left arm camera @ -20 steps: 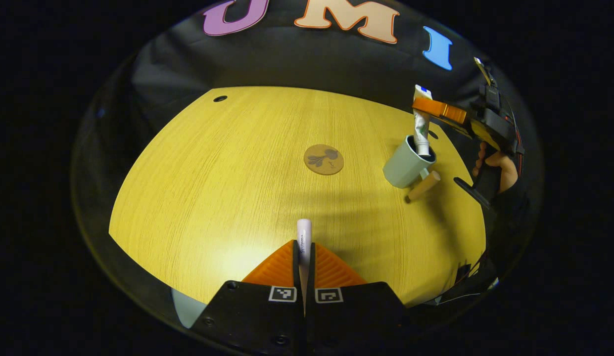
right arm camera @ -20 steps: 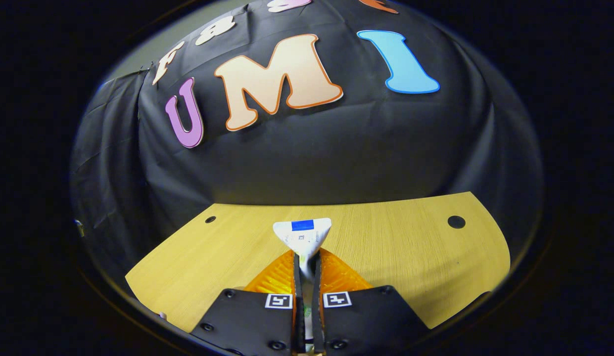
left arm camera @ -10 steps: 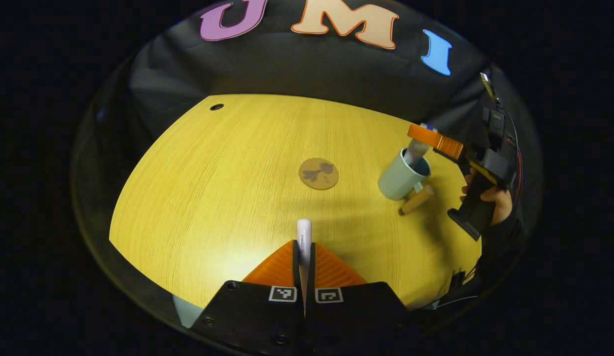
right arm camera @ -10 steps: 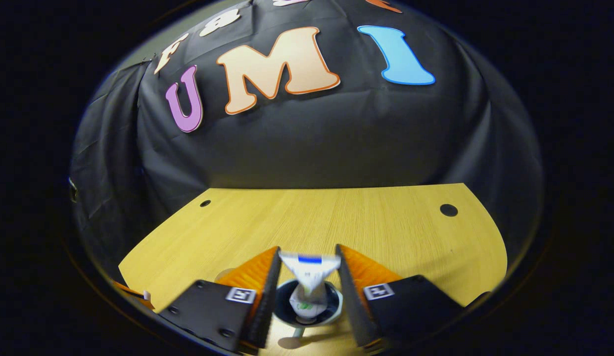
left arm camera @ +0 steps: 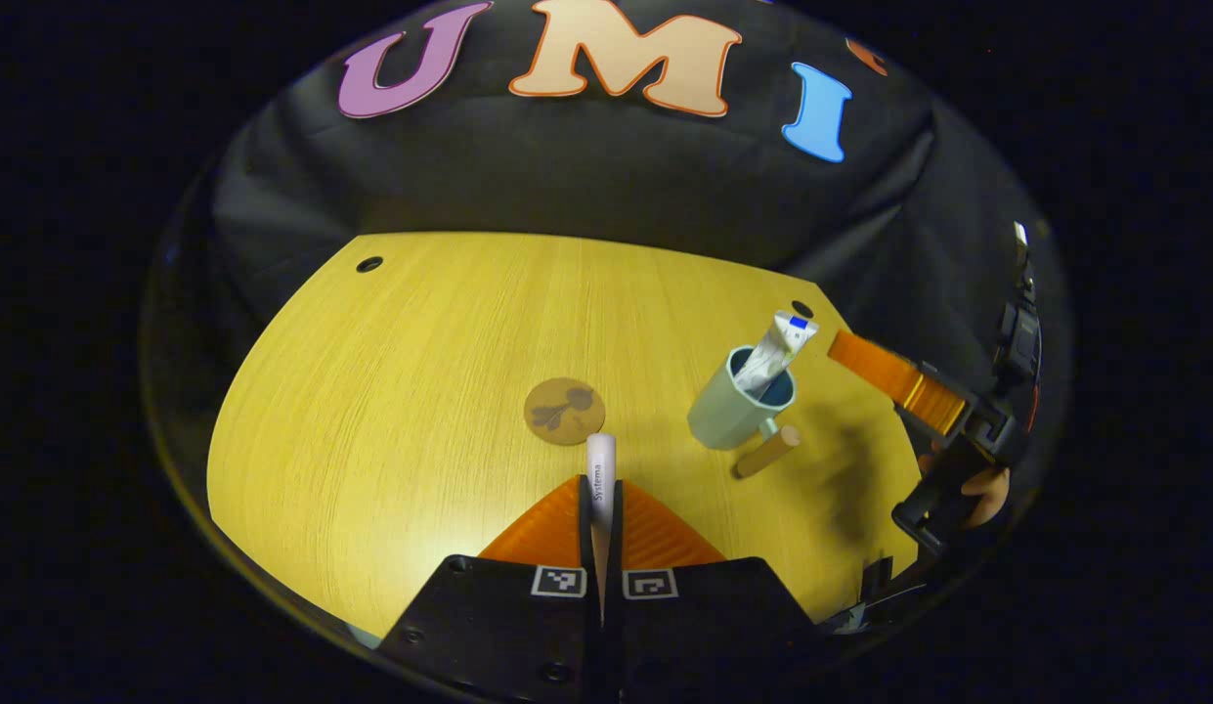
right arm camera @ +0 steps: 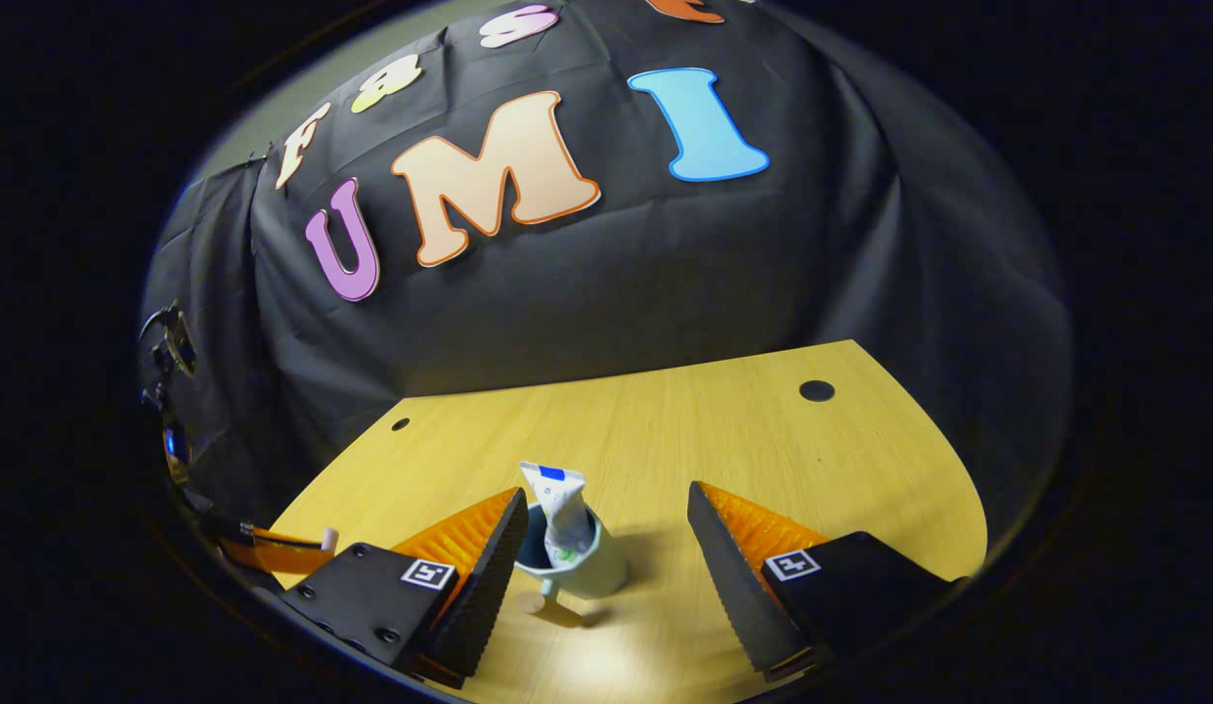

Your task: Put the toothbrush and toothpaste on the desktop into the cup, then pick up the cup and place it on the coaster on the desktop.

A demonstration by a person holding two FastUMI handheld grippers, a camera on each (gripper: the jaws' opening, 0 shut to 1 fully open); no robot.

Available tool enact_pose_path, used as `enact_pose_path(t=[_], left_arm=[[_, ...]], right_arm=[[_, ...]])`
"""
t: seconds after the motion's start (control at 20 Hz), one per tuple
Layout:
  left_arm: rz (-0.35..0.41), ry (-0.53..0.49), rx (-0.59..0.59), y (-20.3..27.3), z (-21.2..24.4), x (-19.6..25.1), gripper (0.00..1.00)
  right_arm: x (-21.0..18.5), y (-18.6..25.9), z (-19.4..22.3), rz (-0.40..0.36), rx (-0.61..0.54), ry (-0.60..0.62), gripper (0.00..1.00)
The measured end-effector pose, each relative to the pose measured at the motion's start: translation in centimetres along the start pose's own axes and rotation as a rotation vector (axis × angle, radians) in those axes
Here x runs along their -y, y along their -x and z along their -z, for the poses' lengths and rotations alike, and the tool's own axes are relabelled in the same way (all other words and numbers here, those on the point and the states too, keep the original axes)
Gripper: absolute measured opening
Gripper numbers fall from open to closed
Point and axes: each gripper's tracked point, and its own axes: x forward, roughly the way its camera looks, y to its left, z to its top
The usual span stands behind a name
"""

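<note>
Right of centre in the left gripper view, the toothpaste [left arm camera: 777, 350] now stands in the cup [left arm camera: 728, 416], let go by the right gripper [right arm camera: 601, 572], its jaws spread and backing away, leaving the toothbrush [left arm camera: 600, 469] pinched in the left gripper [left arm camera: 602, 518], coaster [left arm camera: 564, 412] just ahead.

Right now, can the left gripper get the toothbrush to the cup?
Probably yes: the left gripper grips the toothbrush, the desktop between is bare, and the right gripper stands open, off the cup.
</note>
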Motion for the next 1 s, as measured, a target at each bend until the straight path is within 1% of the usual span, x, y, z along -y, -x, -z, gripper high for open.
enact_pose_path(t=[0.1, 0.15, 0.2, 0.3, 0.35, 0.4, 0.55, 0.75, 1.0], left_arm=[[0.033, 0.000, 0.049, -0.8, -2.2, 1.6, 0.00], [0.046, 0.003, 0.071, -1.2, -3.4, 2.1, 0.00], [0.063, 0.004, 0.093, -1.7, -4.6, 2.8, 0.00], [0.088, 0.006, 0.131, -2.7, -6.9, 4.1, 0.00], [0.102, 0.004, 0.157, -3.2, -8.1, 4.9, 0.00], [0.113, -0.001, 0.168, -3.6, -8.9, 5.6, 0.00], [0.165, -0.005, 0.233, -5.0, -11.7, 7.9, 0.00], [0.173, 0.014, 0.327, -6.8, -14.3, 9.8, 0.00], [0.197, 0.098, 0.405, -8.4, -16.0, 11.5, 0.00]], right_arm=[[1.0, 1.5, 0.8, 0.016, -0.018, -0.010, 0.99], [1.7, 2.1, 1.2, 0.025, -0.022, -0.011, 0.96], [2.3, 2.8, 1.5, 0.036, -0.027, -0.011, 0.99], [3.3, 4.1, 2.1, 0.054, -0.035, -0.010, 0.99], [3.8, 4.6, 2.3, 0.063, -0.036, -0.011, 0.96], [4.3, 5.2, 2.3, 0.072, -0.037, -0.013, 0.99], [5.6, 6.6, 2.7, 0.094, -0.040, -0.012, 0.99], [7.4, 8.4, 2.9, 0.131, -0.040, -0.014, 0.99], [8.9, 9.6, 3.2, 0.159, -0.060, -0.023, 0.99]])
